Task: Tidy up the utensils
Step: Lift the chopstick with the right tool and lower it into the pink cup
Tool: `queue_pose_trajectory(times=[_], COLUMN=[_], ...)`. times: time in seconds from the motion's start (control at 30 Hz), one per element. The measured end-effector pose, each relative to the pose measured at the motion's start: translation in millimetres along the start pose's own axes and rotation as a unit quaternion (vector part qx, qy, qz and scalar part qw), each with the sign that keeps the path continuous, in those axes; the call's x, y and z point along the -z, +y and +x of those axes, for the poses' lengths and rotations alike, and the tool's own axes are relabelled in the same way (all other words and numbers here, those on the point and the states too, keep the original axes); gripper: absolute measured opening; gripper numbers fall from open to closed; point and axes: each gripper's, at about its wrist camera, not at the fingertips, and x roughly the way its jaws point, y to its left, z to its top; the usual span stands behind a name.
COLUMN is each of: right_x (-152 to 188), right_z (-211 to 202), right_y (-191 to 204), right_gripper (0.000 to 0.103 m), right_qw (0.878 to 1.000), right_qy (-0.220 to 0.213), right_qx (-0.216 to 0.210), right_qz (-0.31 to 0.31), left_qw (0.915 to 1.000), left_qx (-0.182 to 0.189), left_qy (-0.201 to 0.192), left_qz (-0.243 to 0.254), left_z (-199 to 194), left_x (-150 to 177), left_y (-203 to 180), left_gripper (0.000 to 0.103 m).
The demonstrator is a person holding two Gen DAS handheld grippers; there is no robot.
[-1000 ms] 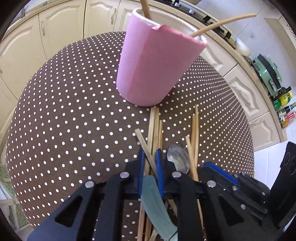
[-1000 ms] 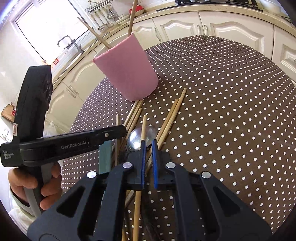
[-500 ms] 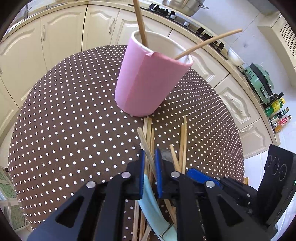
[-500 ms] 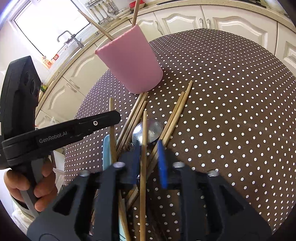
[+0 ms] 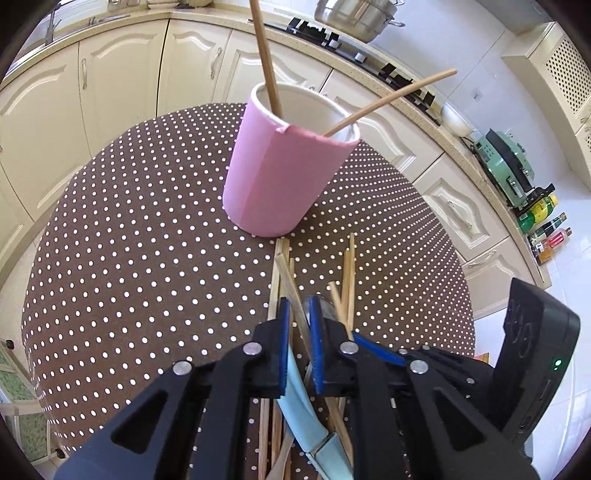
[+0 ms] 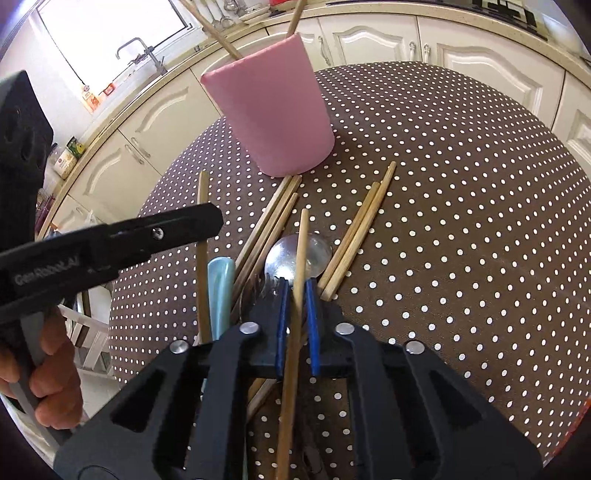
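Matt wooden chopsticks (image 6: 354,229), a glossy metal spoon (image 6: 314,254), a matt pink cup (image 5: 280,181), dotted cloth over the worktop (image 5: 147,258).

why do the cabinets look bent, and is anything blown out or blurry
Left wrist view: fisheye bends the cabinets and table edge, dark corners, evenly lit, sharp. Right wrist view: same curve; the window is blown out white, the spoon bowl shows glare, no motion blur.

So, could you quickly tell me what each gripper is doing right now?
Left gripper: closed on a chopstick.
Right gripper: jaws just closed again on another chopstick, lifted over the spoon.
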Motion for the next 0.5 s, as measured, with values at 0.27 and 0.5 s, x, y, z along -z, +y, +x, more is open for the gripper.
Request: queue_pose_trajectory(times=[0.27, 0.5], right_x=[-6.5, -16.1], right_z=[-37.9, -86.9], right_y=[11.1, 24.3], right_gripper=[0.006, 0.006], right_qw=[0.997, 0.990], right_qy=[-0.071, -0.143], right_qx=[0.003, -0.012], right_qz=[-0.003, -0.020], left_qw=[0.9978, 0.9893], left_qx=[0.027, 0.064], left_qy=[-0.049, -0.105], left_qz=[0.034, 0.079], left_z=[-43.2, -92.5], left_x=[3.4, 7.2], left_y=[-11.0, -31.1], left_gripper=[0.007, 0.005])
